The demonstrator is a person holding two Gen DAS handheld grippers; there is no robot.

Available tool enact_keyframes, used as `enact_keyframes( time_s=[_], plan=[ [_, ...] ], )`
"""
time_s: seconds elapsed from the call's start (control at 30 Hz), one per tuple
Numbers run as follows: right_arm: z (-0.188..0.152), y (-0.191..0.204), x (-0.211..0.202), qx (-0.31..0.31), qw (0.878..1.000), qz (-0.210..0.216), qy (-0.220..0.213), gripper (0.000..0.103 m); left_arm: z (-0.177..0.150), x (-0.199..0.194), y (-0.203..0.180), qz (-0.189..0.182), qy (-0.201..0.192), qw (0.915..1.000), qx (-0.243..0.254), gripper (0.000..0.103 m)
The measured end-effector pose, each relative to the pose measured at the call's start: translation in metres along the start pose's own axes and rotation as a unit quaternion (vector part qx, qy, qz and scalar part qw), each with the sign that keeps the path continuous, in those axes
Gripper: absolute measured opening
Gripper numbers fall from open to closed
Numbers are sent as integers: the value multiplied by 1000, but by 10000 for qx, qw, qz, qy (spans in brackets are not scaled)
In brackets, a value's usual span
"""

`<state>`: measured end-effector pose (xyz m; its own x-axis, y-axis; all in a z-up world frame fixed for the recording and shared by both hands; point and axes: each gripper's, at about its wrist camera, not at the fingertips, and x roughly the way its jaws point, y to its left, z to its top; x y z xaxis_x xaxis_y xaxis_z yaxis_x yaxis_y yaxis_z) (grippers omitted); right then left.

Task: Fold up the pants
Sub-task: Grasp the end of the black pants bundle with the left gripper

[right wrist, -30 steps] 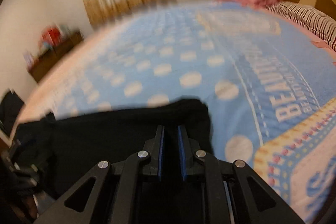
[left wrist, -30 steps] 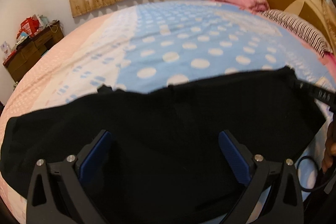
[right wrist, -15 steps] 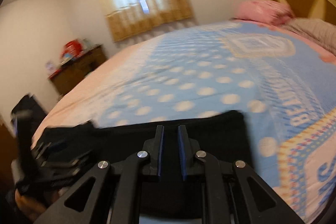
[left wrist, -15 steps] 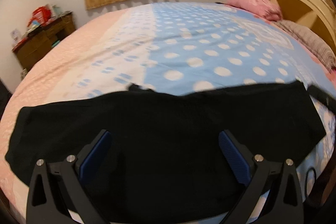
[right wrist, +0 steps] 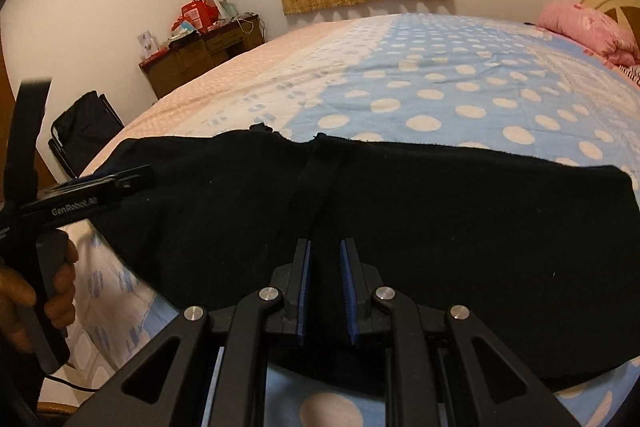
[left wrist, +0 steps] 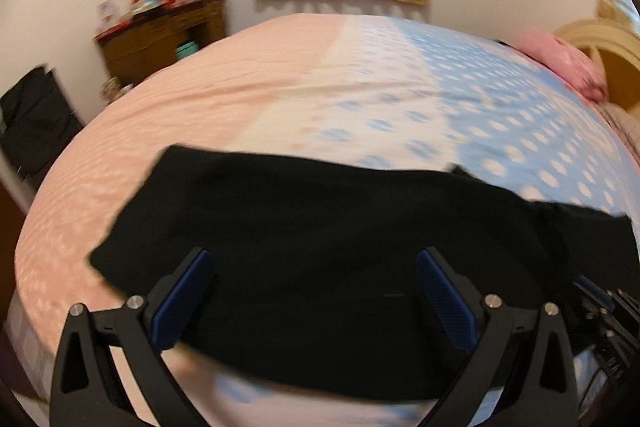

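The black pants (right wrist: 400,219) lie spread in a wide, flat band across the near edge of the bed (right wrist: 440,83), running parallel to that edge, on a bedspread that is pink at one side and blue with white dots on the other. The cloth is plain, dark and matte; a raised seam runs down from a small notch on its far edge toward the near edge, and the far edge is a little ragged around that notch. One end, over the pink side, stops in a squared corner, and the other end is rounded off over the blue dotted side. The right gripper (right wrist: 325,291) points down over the near part of the pants with its blue-padded jaws drawn close together, a narrow gap between them; whether cloth is pinched there I cannot tell. The left gripper (left wrist: 312,291) hangs over the pants with its jaws wide apart, gripping nothing.
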<state>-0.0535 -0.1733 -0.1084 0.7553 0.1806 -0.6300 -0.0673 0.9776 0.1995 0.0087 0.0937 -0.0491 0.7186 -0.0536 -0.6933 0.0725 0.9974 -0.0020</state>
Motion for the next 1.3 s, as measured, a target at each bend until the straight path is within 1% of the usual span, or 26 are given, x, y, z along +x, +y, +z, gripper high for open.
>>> enact_keyframes(
  time_s=[0.07, 0.13, 0.17, 0.2, 0.27, 0.3, 0.33, 0.37, 0.4, 0.43, 0.47, 0.57, 0.7, 0.73, 0.83, 0.9, 0.93, 0.97, 1.0, 1.03, 1.17, 1.23, 1.3],
  plan=[
    [1, -3, -1, 95, 9999, 79, 31, 16, 0, -1, 27, 155, -45, 9993, -347, 103],
    [3, -4, -4, 174, 9998, 96, 95, 17, 0, -6, 48, 146, -182, 9976, -656, 103],
    [5, -4, -8, 210, 9997, 82, 84, 17, 0, -9, 60, 320, -274, 9954, -861, 103],
    [7, -3, -13, 234, 9997, 97, -5, 17, -1, -12, 71, 484, -334, 9924, -1077, 103],
    [11, 2, -30, 166, 9993, 181, -272, 17, -4, -16, 90, 544, -422, 9854, -1555, 103],
    [14, 6, -36, 85, 9991, 188, -375, 17, -6, -16, 96, 524, -448, 9825, -1729, 102],
    [16, 11, -41, -6, 9987, 182, -469, 17, -9, -16, 103, 476, -471, 9778, -1983, 101],
    [18, 16, -46, -90, 9983, 174, -552, 17, -13, -16, 109, 376, -481, 9719, -2272, 95],
    [20, 20, -50, -149, 9979, 193, -607, 17, -15, -14, 110, 300, -463, 9692, -2400, 91],
    [20, 23, -52, -186, 9976, 228, -627, 17, -17, -13, 110, 224, -436, 9666, -2515, 83],
    [20, 27, -53, -233, 9974, 270, -629, 17, -21, -12, 111, 89, -422, 9628, -2666, 80],
    [20, 31, -53, -293, 9974, 318, -585, 17, -27, -2, 110, -176, -343, 9566, -2887, 79],
    [19, 27, -49, -162, 9982, 328, -469, 17, -28, 3, 102, -152, -451, 9574, -2847, 77],
    [19, 25, -48, -99, 9984, 334, -450, 17, -28, 4, 104, -151, -475, 9563, -2880, 75],
    [19, 22, -48, -16, 9985, 328, -437, 17, -27, 4, 107, -196, -516, 9523, -3003, 74],
    [19, 22, -49, -20, 9984, 311, -461, 17, -26, 4, 107, -155, -506, 9503, -3067, 65],
    [19, 22, -49, -16, 9984, 306, -472, 17, -26, 3, 108, -140, -500, 9500, -3078, 57],
    [19, 22, -50, -7, 9984, 306, -477, 17, -25, 5, 108, -89, -474, 9503, -3077, 45],
    [19, 21, -50, 6, 9984, 309, -482, 17, -26, 6, 107, -65, -432, 9506, -3074, 37],
    [19, 21, -50, 16, 9984, 309, -483, 17, -27, 8, 108, -97, -403, 9505, -3080, 32],
    [20, 16, -54, 136, 9982, 285, -517, 17, -26, 9, 108, -329, -347, 9492, -3109, 22],
    [21, 12, -56, 223, 9979, 259, -542, 17, -24, 8, 107, -330, -361, 9520, -3022, 21],
    [21, 7, -59, 302, 9976, 182, -601, 17, -20, 5, 102, -264, -432, 9578, -2828, 20]
  ],
)
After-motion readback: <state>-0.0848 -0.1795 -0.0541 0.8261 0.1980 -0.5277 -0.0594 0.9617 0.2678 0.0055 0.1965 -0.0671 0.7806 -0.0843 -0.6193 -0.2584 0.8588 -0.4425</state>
